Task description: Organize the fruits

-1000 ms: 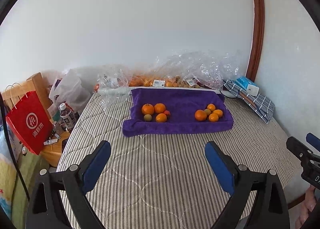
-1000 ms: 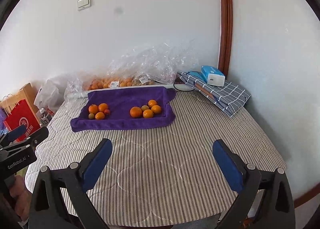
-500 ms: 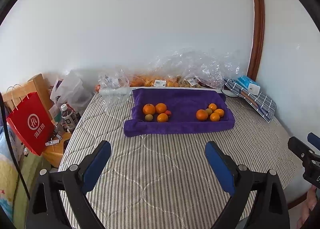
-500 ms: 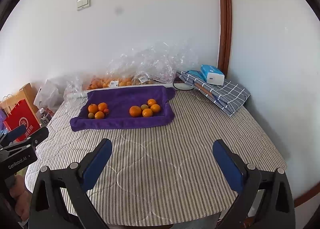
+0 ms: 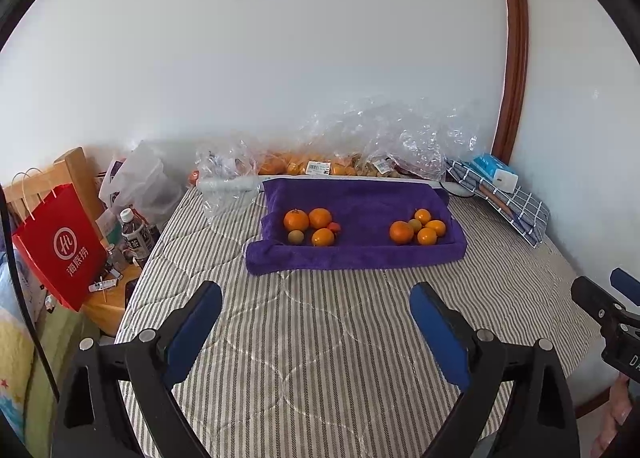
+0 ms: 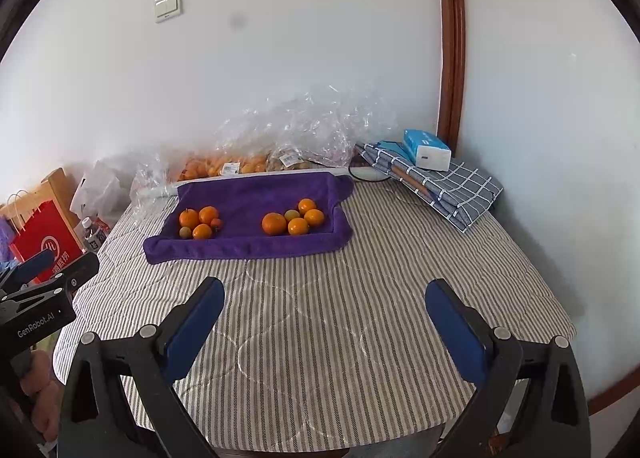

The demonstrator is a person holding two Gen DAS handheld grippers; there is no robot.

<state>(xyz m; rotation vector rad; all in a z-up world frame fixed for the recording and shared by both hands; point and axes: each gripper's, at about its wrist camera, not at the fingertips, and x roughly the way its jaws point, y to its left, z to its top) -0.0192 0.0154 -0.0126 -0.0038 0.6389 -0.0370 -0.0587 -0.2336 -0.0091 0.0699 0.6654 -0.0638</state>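
Observation:
A purple towel [image 5: 360,202] lies at the back of the striped table and shows in the right wrist view [image 6: 256,190] too. On it are two groups of fruit: a left group [image 5: 310,226] [image 6: 200,222] of oranges with a small green fruit and a small red one, and a right group [image 5: 418,228] [image 6: 294,218] of oranges around a small green fruit. My left gripper [image 5: 316,334] is open and empty, well short of the towel. My right gripper [image 6: 324,334] is open and empty, also short of it.
Clear plastic bags of fruit [image 5: 360,150] lie against the wall behind the towel. A checked cloth with a tissue pack [image 6: 440,174] sits at the back right. A red paper bag [image 5: 60,246] and bottles stand left of the table, beyond its edge.
Both grippers have drawn back slightly from the towel; the fruit looks a little smaller and lower. Both stay open.

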